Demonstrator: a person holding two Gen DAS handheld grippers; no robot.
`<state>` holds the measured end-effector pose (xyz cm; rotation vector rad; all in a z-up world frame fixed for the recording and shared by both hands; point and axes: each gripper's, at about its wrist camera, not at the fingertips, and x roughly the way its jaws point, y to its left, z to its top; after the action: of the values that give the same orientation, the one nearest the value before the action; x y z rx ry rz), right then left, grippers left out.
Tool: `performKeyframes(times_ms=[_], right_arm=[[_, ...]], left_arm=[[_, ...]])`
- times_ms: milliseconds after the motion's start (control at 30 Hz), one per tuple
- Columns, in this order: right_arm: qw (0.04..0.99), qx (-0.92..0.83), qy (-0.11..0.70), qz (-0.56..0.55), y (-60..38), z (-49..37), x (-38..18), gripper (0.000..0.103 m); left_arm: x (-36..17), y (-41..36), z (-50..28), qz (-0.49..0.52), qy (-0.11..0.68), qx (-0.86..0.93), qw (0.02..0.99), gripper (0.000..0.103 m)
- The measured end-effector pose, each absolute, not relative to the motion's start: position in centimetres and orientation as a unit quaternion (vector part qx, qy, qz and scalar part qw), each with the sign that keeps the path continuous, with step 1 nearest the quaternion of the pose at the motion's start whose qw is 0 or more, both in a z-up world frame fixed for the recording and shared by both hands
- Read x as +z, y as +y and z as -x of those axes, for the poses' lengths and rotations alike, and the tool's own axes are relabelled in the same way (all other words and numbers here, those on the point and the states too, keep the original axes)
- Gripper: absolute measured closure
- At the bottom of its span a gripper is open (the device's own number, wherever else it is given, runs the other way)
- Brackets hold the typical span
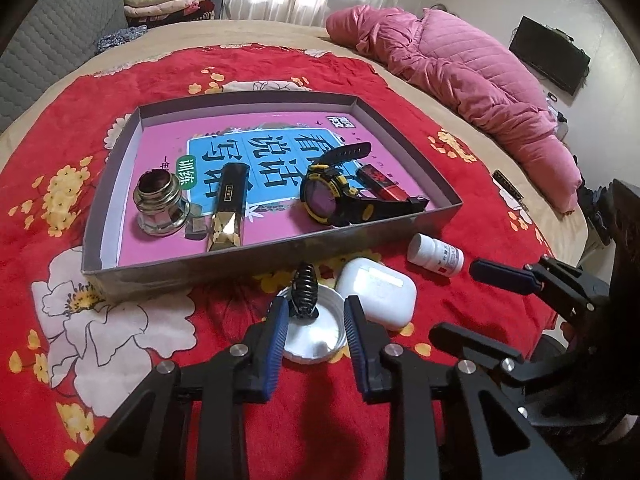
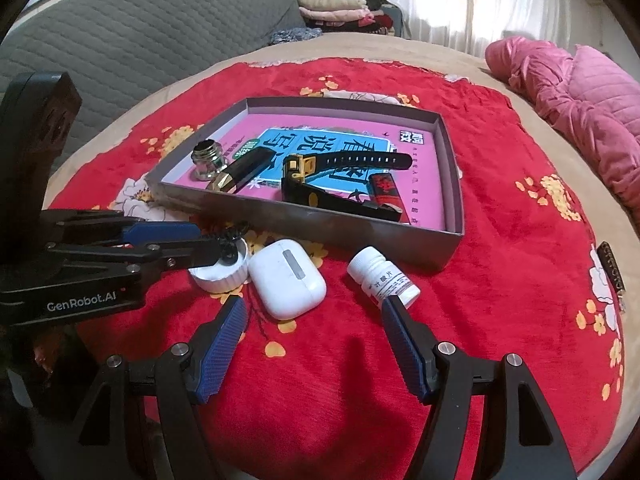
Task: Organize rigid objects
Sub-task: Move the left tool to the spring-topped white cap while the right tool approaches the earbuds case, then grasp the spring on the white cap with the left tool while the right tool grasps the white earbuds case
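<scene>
My left tool is closing its blue pads on the round white plastic lid, which is lying rim-up on the red flowered blanket of the bed; the pads are sitting at the lid's two sides, though I cannot tell how firmly they are pressing. A black ribbed hair clip is standing in the lid, its long axis pointing away from me toward the tray. My right wrist camera is giving me the side view that the left one lacks: there the left tool's fingers are reaching level across the lid, and the clip is poking up behind them.

My right tool is hanging wide open and holding nothing. Its right pad is lying just beside the small white pill bottle, which is lying on its side, cap toward the tray and base toward me. The white glossy earbud case is resting flat between lid and bottle.

Beyond them the shallow grey cardboard tray is holding a pink book, a glass ink bottle, a black and gold bar, a black and yellow wristwatch and a red lighter.
</scene>
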<state>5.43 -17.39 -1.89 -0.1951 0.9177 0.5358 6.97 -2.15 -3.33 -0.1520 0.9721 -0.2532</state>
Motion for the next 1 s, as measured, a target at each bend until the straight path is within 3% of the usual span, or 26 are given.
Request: performKeyframes(times_ms=[1000], right_arm=[[0.840,0.285,0.444,0.130,-15.6,-7.5,-5.9,0.031]], left_arm=[[-5.2,-2.7,-8.6,0.063,0.481,-0.123,0.866,0.083]])
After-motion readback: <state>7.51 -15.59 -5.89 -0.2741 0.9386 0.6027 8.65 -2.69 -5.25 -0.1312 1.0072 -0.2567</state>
